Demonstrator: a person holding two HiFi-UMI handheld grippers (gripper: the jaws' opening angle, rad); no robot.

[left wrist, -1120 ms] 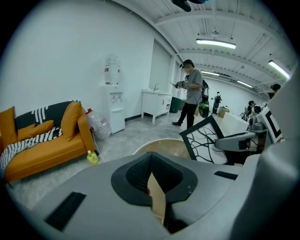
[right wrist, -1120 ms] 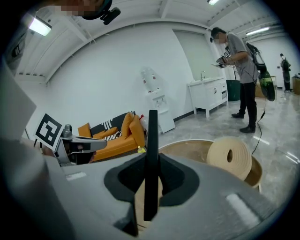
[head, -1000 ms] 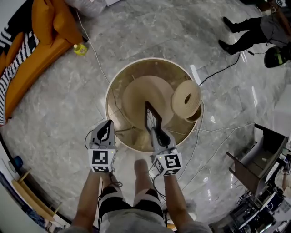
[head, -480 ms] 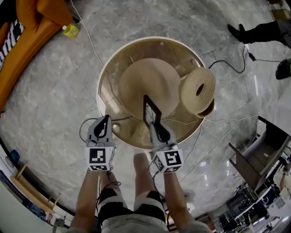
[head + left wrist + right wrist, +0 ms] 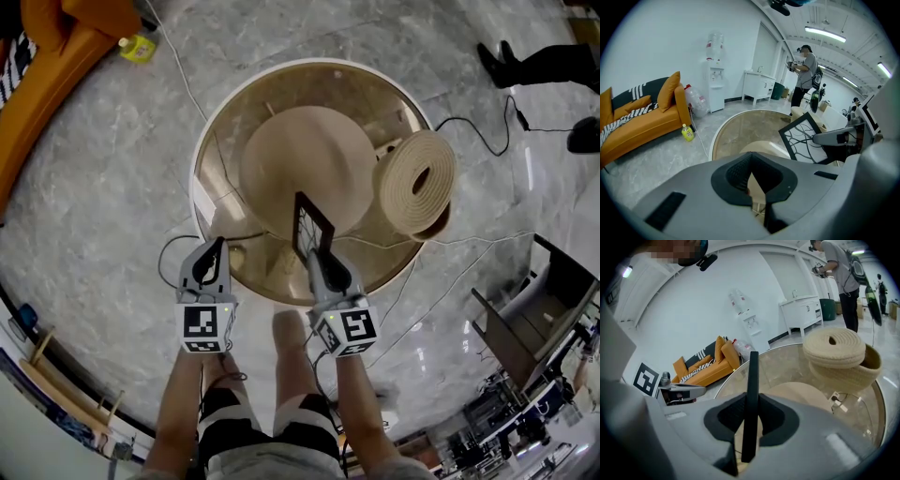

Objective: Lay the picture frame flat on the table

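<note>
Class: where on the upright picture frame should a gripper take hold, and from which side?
The thin black rim at its near edge, from the person's side: the picture frame stands upright, edge-on there, where the right gripper clamps it.

Coiled rope basket sitting at two o'clock, orange sofa lying at ten o'clock, yellow bottle standing beside it at eleven.

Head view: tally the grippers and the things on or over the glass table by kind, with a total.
Grippers: 2 (left gripper, right gripper)
Picture frame: 1
Woven basket: 1
Woven lid: 1
Total: 5
</note>
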